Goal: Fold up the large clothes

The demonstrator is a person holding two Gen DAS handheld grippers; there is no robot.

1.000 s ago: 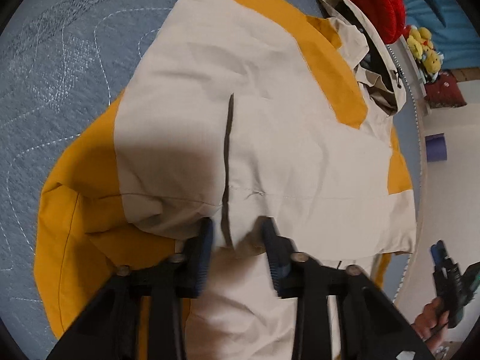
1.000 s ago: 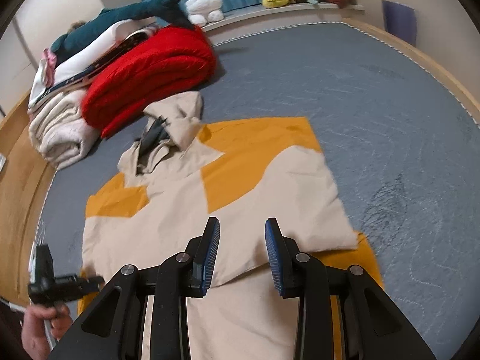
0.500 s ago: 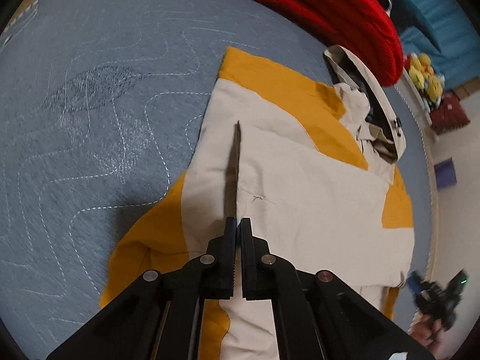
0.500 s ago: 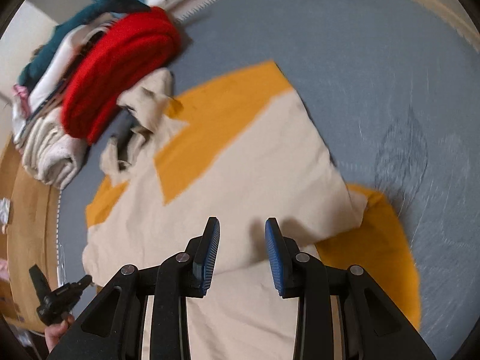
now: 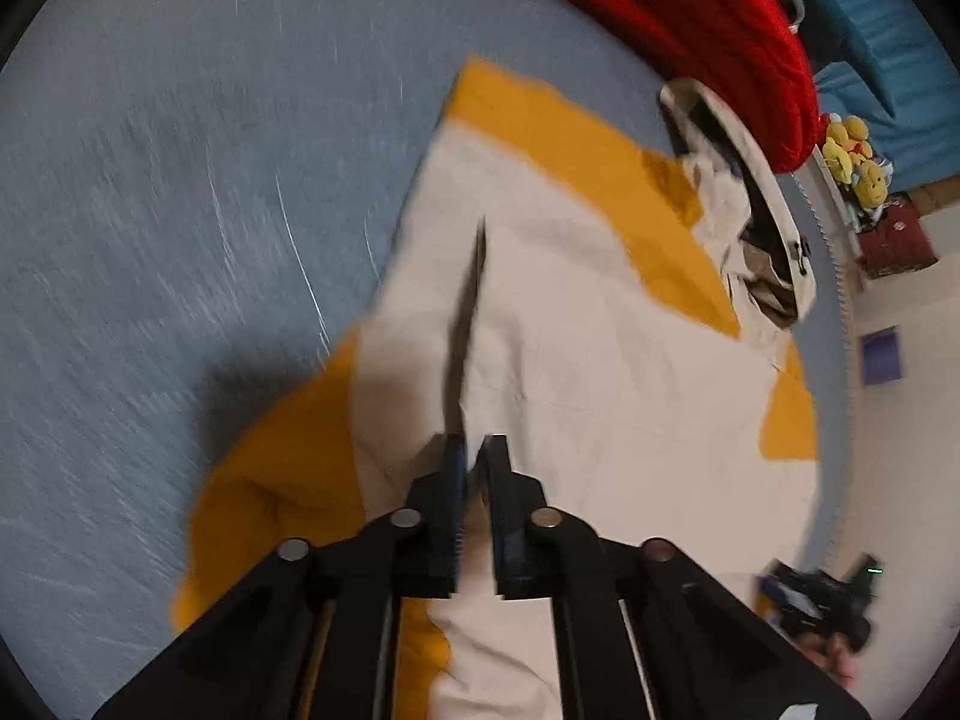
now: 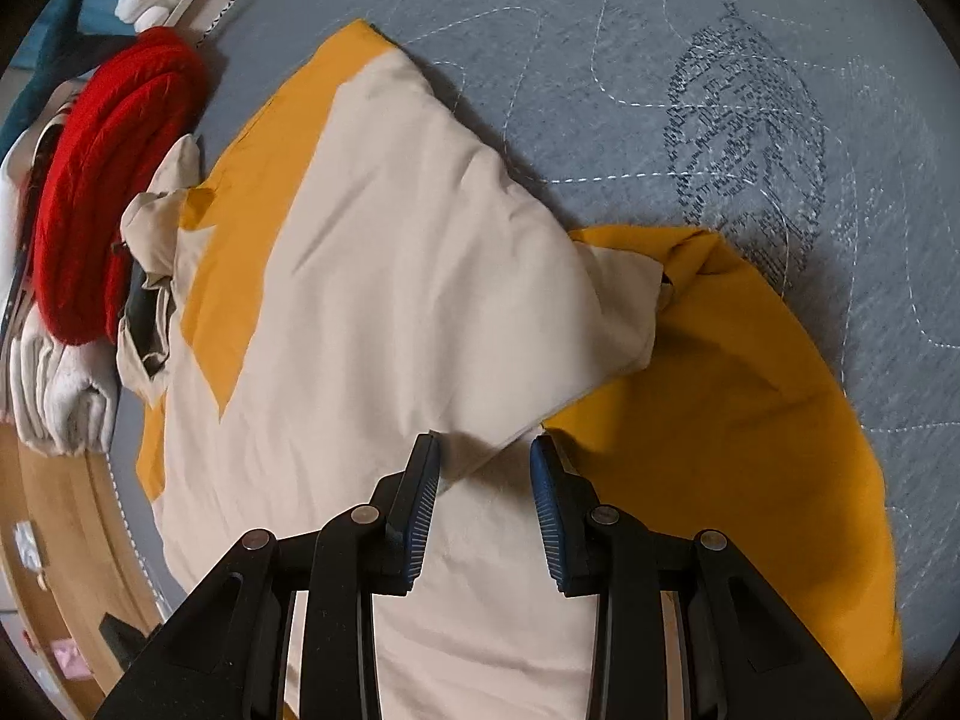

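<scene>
Jacket (image 6: 384,276) cloth is pinched in the nearly closed left gripper (image 5: 474,468) for folding; the right gripper (image 6: 485,468) is held wide open, holding nothing.

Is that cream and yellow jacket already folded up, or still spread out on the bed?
Partly folded. The jacket has a cream sleeve panel laid across its body, but a yellow sleeve still sticks out flat on the grey bedcover.
</scene>
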